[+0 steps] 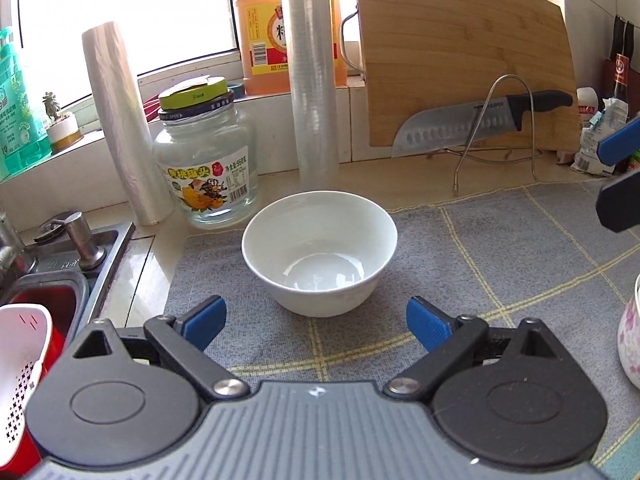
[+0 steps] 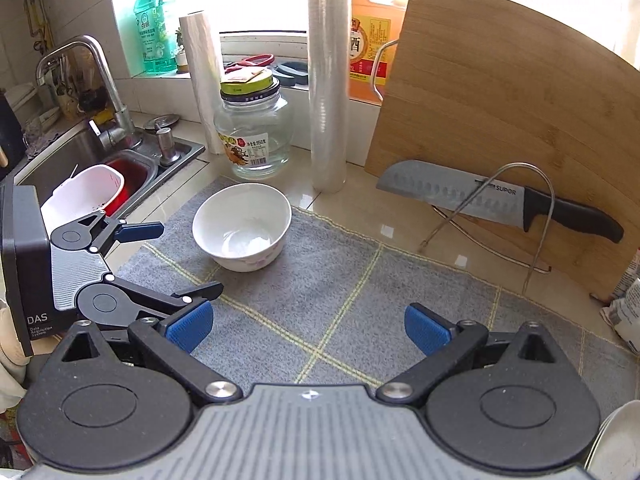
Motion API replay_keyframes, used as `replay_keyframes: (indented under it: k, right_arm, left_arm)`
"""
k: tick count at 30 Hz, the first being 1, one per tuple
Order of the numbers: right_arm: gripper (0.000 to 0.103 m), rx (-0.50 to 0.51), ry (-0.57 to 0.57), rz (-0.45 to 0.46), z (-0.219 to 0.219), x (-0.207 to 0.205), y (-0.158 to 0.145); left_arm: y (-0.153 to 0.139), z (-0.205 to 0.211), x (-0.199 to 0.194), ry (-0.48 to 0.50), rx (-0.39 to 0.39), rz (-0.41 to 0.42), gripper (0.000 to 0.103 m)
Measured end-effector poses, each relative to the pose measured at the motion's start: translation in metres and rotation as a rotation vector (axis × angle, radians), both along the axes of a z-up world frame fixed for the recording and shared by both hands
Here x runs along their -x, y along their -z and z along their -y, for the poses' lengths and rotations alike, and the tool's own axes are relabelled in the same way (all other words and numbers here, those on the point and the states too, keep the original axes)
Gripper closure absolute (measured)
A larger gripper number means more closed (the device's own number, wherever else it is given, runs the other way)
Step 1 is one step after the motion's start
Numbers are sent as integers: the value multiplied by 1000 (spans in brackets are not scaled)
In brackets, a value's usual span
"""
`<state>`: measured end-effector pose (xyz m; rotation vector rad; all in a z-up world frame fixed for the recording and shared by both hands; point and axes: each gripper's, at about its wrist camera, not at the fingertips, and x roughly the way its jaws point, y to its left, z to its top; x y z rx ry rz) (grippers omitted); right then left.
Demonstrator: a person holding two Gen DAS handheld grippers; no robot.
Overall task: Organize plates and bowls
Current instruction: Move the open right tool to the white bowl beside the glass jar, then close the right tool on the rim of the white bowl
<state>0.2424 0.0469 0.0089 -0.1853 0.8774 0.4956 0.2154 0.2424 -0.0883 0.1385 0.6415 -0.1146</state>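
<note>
Plainly, these were the facts that my next move turned on.

Bowl: the white bowl [image 1: 320, 252] stood upright on the grey mat [image 1: 500, 264], just in front of the glass jar [image 1: 206, 160].
Direction: it lay straight ahead of my left claw [image 1: 316, 322], centred between the blue pads, near but not touching.
Left claw: released, jaws wide, nothing between them.
Right claw [image 2: 308, 326]: also released and empty; the bowl sat ahead and well off to its left.
Nearer hand: my left, by my judgement.
Axis: round bowl, so I saw no long side; the rim was the likely hold.
Other dishes: plate edges [image 2: 616, 444] showed at the right view's lower corner.
</note>
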Motion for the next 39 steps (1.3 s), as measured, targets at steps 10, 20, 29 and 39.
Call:
replay_keyframes:
  k: [10, 20, 29, 39]
  right_arm:
    - [0, 43, -83, -29, -46, -50, 16]
    - [3, 47, -169, -60, -87, -91, 38]
    - [14, 42, -188, -122, -101, -114, 61]
    - [22, 34, -200, -153, -110, -126, 73]
  left_arm:
    - [24, -9, -24, 39, 7, -23, 7]
    - [33, -5, -29, 86, -12, -11, 7]
    - [34, -4, -35, 104, -24, 6, 7]
    - [29, -4, -39, 126, -17, 36, 8]
